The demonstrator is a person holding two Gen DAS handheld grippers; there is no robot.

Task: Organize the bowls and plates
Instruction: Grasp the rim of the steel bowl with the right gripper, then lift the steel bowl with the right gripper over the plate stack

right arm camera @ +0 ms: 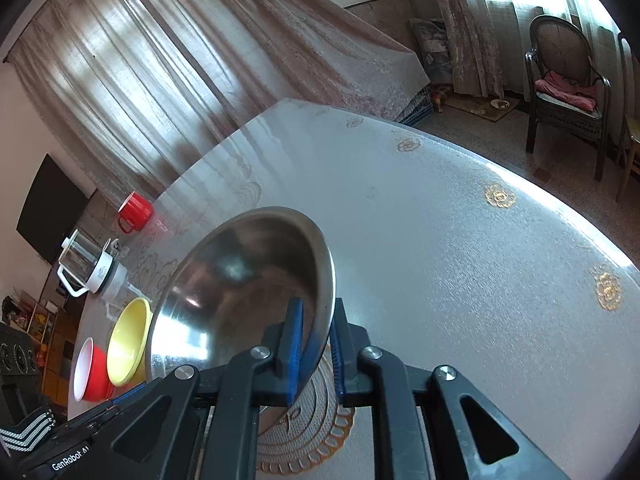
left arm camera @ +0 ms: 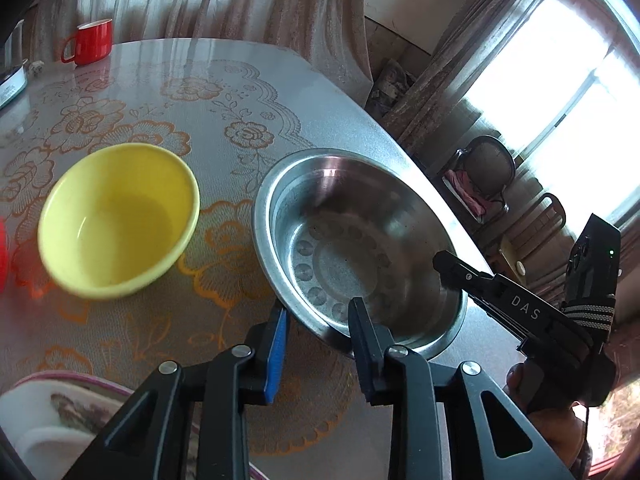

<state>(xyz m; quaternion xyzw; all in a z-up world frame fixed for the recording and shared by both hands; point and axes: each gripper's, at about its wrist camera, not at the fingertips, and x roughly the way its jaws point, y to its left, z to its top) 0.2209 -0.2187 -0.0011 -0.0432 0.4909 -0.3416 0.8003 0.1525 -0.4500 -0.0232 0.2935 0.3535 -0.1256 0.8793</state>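
A steel bowl (left arm camera: pixel 360 240) stands on the floral tablecloth near the table's right edge. My left gripper (left arm camera: pixel 318 306) straddles its near rim, blue pad outside and the other finger inside. The jaws stand narrow, and cloth still shows between pad and rim. My right gripper (left arm camera: pixel 442 260) reaches in from the right. In the right wrist view the right gripper (right arm camera: pixel 318 304) is shut on the steel bowl's (right arm camera: pixel 240 280) rim, a blue pad on each side. A yellow bowl (left arm camera: pixel 120 220) sits to the left. Beyond the yellow bowl (right arm camera: pixel 130 340) is a red bowl (right arm camera: pixel 90 372) with a white inside.
A red mug (left arm camera: pixel 90 42) stands at the table's (right arm camera: pixel 440 220) far side, with a glass jug (right arm camera: pixel 86 268) near it. A patterned plate (left arm camera: pixel 52 412) lies at the near left. A person's hand (left arm camera: pixel 532 392) holds the right gripper. A chair (right arm camera: pixel 568 92) stands by the window.
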